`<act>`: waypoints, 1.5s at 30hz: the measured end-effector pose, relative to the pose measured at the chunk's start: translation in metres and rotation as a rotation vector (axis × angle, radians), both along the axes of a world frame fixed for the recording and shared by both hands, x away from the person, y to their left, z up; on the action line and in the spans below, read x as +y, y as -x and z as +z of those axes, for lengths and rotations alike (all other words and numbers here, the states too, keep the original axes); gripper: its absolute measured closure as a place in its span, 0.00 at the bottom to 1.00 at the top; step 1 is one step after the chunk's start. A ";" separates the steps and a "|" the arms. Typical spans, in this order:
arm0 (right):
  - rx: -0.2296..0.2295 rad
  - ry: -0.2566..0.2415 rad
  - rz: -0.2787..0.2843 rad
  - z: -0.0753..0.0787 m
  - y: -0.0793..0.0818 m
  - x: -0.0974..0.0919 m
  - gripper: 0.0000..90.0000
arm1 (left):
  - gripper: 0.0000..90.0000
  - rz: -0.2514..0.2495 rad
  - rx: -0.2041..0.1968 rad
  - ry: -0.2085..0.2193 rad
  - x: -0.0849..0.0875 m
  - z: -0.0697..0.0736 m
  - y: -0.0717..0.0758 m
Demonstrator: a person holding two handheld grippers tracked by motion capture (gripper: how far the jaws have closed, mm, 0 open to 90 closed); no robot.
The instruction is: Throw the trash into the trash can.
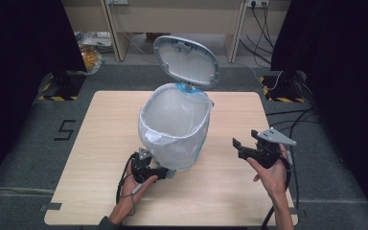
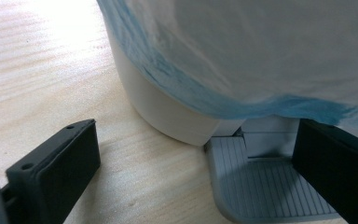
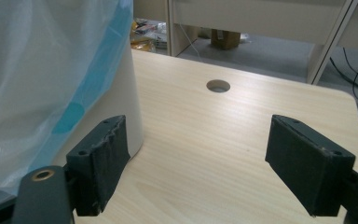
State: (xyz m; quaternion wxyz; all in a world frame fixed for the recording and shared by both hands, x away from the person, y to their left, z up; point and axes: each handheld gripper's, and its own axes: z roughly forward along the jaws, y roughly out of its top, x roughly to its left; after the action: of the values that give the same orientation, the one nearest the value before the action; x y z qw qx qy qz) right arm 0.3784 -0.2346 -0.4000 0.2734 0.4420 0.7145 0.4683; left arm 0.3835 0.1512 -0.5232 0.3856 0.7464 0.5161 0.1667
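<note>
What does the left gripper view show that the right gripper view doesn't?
The left gripper view alone shows the grey ribbed foot pedal at the base of the bin, lying partly between the open jaws of the left claw. The right gripper view alone shows the round hole in the table, the shelving behind it, and the open right claw with nothing between its jaws. Both show the white bin, its bag with a blue edge, and the wooden table.

The high view looks down on the table (image 1: 230, 191); both gripper views sit low, sharing the bin (image 1: 175, 124).
</note>
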 end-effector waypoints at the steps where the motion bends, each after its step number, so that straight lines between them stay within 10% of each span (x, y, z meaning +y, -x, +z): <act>1: 0.000 -0.001 0.000 -0.002 0.001 0.000 0.23 | 0.00 0.000 0.000 0.000 0.000 0.000 0.000; 45: 0.158 0.042 -0.026 -0.086 0.023 -0.007 0.22 | 0.00 0.001 -0.003 0.002 0.000 0.000 0.000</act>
State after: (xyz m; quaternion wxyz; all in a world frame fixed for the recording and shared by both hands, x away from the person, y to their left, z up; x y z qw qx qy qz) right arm 0.3553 -0.2411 -0.4865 0.2314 0.4809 0.7379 0.4132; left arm 0.3835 0.1511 -0.5234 0.3870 0.7456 0.5161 0.1673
